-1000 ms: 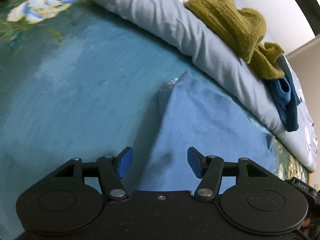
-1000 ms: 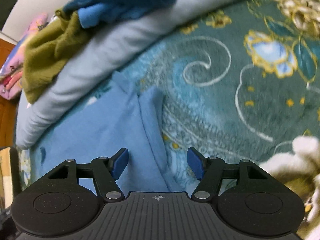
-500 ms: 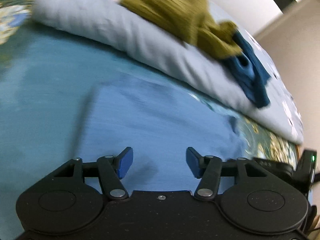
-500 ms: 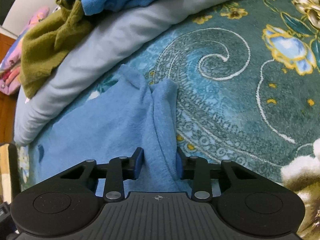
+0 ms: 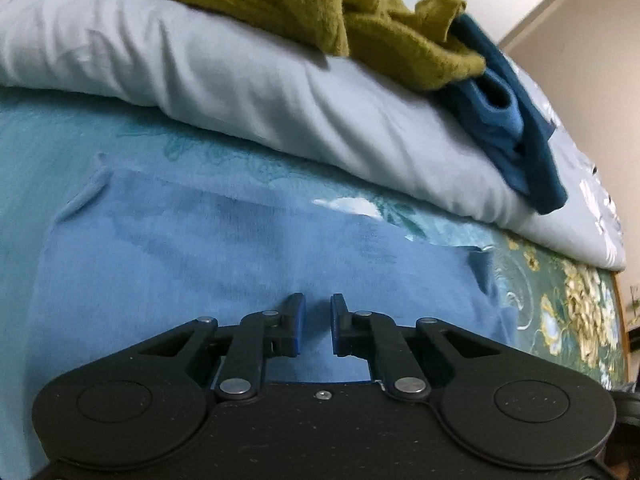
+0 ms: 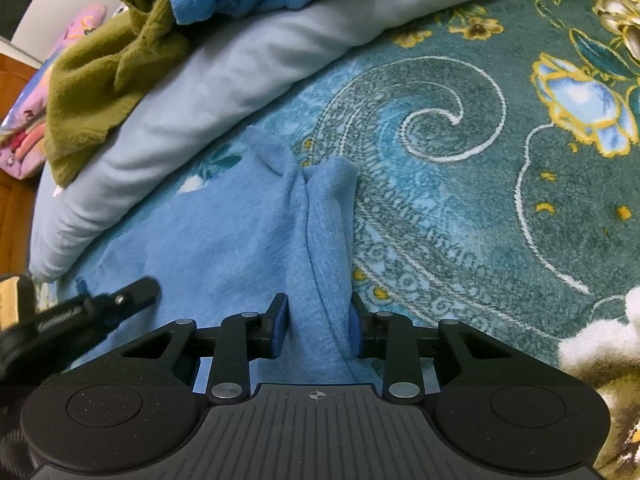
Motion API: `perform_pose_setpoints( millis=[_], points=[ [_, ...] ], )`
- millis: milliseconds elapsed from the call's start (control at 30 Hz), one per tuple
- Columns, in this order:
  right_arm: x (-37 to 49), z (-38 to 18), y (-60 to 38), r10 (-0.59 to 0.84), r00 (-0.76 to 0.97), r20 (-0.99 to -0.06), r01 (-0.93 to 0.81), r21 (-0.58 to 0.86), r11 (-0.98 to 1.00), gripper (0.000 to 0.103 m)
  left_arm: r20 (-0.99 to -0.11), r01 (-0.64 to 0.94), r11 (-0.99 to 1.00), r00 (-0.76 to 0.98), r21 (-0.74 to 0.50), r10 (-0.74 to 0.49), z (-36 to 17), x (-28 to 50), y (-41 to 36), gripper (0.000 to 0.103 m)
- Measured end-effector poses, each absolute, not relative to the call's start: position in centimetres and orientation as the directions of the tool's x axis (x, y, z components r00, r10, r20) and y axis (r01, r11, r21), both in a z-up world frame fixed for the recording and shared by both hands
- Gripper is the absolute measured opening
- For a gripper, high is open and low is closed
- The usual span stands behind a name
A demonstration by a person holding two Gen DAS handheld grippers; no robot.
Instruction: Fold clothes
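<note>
Since a second ago both sets of tongs have narrowed from wide apart, and the left gripper has swung from the garment's left edge to low over its middle. Its blue pads now stand close together with a slim gap; the light blue garment shows between and beneath them, but whether any cloth is pinched there I cannot tell. The right gripper has drawn its fingers in on a raised ridge of the same garment, the fleece bunched between the pads and running forward as a fold towards the garment's far corner.

The garment lies spread flat on a teal floral blanket, with its far edge just beside the rolled rim of a pale grey-blue duvet. In the right wrist view the left gripper shows at the left, resting over the garment's near-left part.

On top of the duvet sits an olive-green knitted sweater, and touching it on the right is a crumpled dark blue fleece garment with a lighter blue lining. In the right wrist view a pink patterned pillow lies behind the sweater at the far left, and a fluffy cream and brown item shows at the lower right edge.
</note>
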State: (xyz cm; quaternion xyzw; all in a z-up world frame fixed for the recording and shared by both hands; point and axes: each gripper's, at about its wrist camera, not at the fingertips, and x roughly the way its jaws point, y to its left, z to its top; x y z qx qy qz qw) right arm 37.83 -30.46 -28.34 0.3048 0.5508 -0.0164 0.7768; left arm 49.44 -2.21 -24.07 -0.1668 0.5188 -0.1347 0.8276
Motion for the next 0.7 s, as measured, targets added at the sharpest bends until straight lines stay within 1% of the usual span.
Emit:
perform_pose_setpoints(
  millis=[33, 167, 300, 433, 533, 600, 700],
  points=[
    [37.8, -28.4, -30.5, 0.313, 0.393, -0.865, 0.360, 0.458, 0.813, 0.027, -0.817, 0.059, 0.910, 0.419, -0.410, -0.395, -24.2, 49.8, -2.3, 0.009],
    [37.8, -28.5, -30.7, 0.326, 0.396, -0.858, 0.352, 0.470, 0.810, 0.027, -0.785, 0.081, 0.900, 0.460, -0.429, -0.416, -23.1, 49.7, -2.3, 0.010],
    [37.9, -28.3, -30.7, 0.335, 0.391, -0.857, 0.329, 0.470, 0.819, 0.026, -0.814, 0.053, 0.913, 0.435, -0.405, -0.386, -23.7, 50.1, -2.7, 0.010],
    [37.9, -27.8, -30.4, 0.336, 0.400, -0.853, 0.277, 0.461, 0.843, 0.016, -0.805, 0.036, 0.912, 0.456, -0.409, -0.379, -22.3, 47.3, -2.5, 0.010],
    [37.8, -27.4, -29.8, 0.326, 0.412, -0.851, 0.227, 0.442, 0.868, 0.012, -0.822, 0.051, 0.930, 0.452, -0.364, -0.346, -21.7, 44.2, -2.9, 0.009],
    [37.7, -27.1, -29.9, 0.336, 0.421, -0.843, 0.223, 0.455, 0.862, 0.011, -0.837, 0.046, 0.940, 0.443, -0.337, -0.322, -21.6, 42.3, -3.1, 0.006],
    [37.4, -26.3, -30.3, 0.361, 0.436, -0.824, 0.227, 0.489, 0.842, 0.011, -0.869, 0.003, 0.948, 0.397, -0.320, -0.295, -22.2, 41.0, -3.5, 0.006]
  ],
)
